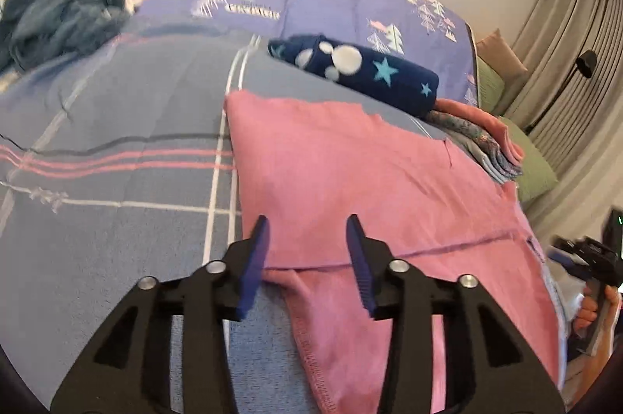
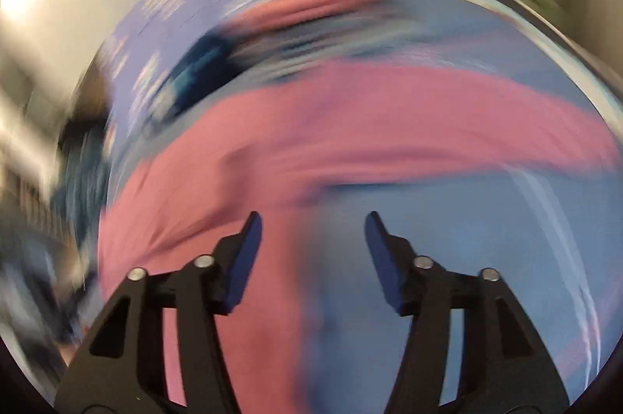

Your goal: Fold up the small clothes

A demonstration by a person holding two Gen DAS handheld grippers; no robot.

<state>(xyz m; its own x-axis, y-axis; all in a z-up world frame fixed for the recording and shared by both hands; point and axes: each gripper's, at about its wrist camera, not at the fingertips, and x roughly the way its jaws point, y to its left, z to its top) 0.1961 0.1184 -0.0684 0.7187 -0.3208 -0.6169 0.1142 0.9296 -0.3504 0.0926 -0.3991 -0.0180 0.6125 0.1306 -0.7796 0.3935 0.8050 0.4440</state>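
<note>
We hold both grippers released: the left gripper hovers over the pink garment, whose length runs away from it; the right gripper sits at its edge.

Left of the pink garment, the striped blue-grey bedcover lies bare and open for a gripper to pass. Behind the garment, a rolled navy star-print cloth and a stack of folded clothes block the far right edge. A heap of blue and black clothes crowds the far left corner.
</note>
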